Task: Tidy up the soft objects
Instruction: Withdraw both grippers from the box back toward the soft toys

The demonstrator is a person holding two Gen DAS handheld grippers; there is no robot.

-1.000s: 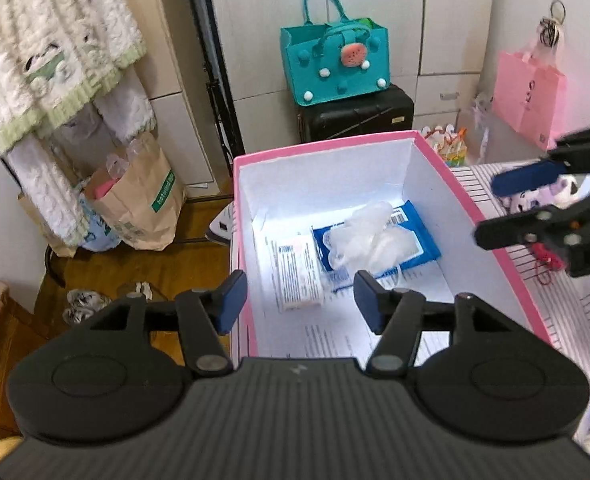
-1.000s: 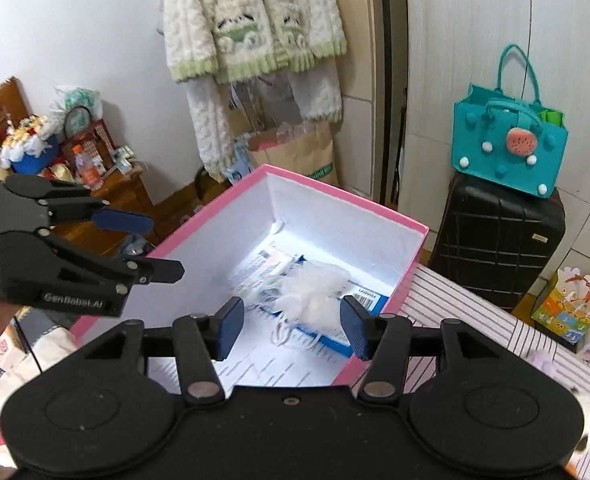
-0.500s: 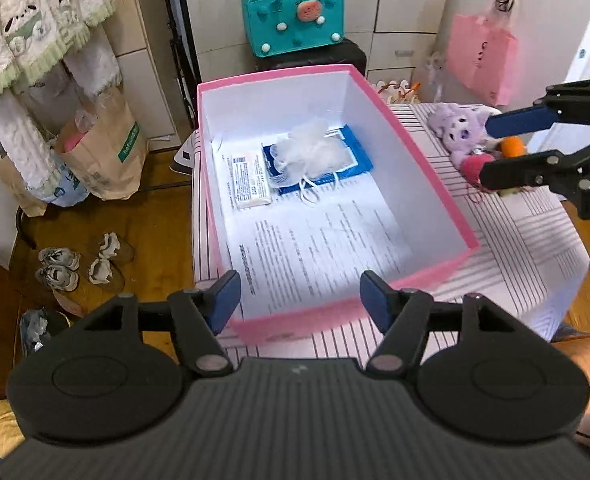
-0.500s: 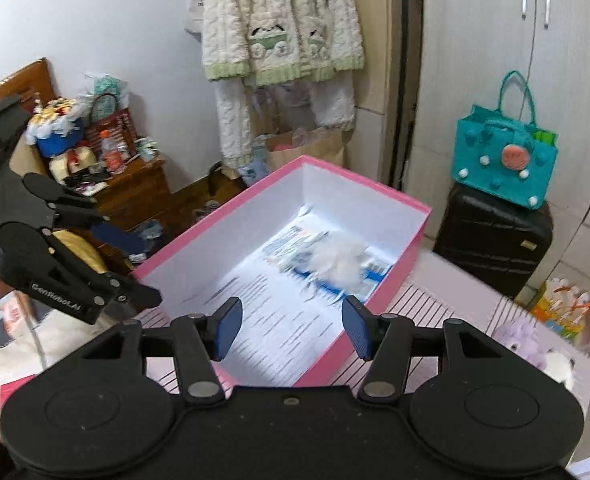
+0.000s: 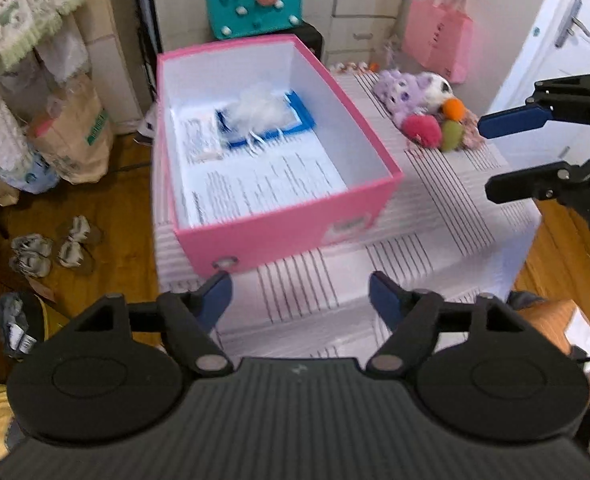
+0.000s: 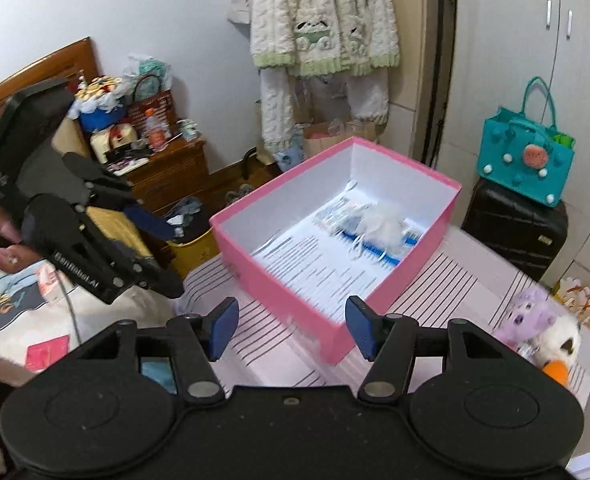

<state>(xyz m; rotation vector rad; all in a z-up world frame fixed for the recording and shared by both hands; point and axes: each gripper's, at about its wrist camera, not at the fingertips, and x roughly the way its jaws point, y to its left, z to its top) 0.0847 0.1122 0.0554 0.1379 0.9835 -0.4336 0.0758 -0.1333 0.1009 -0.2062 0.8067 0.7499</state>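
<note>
1. Closest up, the left gripper [image 5: 299,294] hangs over the near edge of the striped tablecloth [image 5: 447,216]. Its jaws have just been opening and stand spread, nothing between them.
2. Same deal for the right gripper [image 6: 291,326]: jaws have just been opening a bit too, spread apart and empty, hovering near the corner of the pink box [image 6: 279,280].
3. Next out, the pink box sits on the tablecloth with its top open. Inside there's printed paper on the bottom, and at the far end a white fluffy thing [image 5: 257,106] lying on a blue packet [image 5: 301,120].
4. On the cloth just beside the box is a pile of plush toys [image 5: 427,110], purple and white ones plus pink, green and orange pom-poms. All outside the box.
5. Way back: a teal bag [image 5: 253,2] on a black suitcase [image 6: 515,228], and a pink bag [image 5: 439,42] hanging up.
</note>
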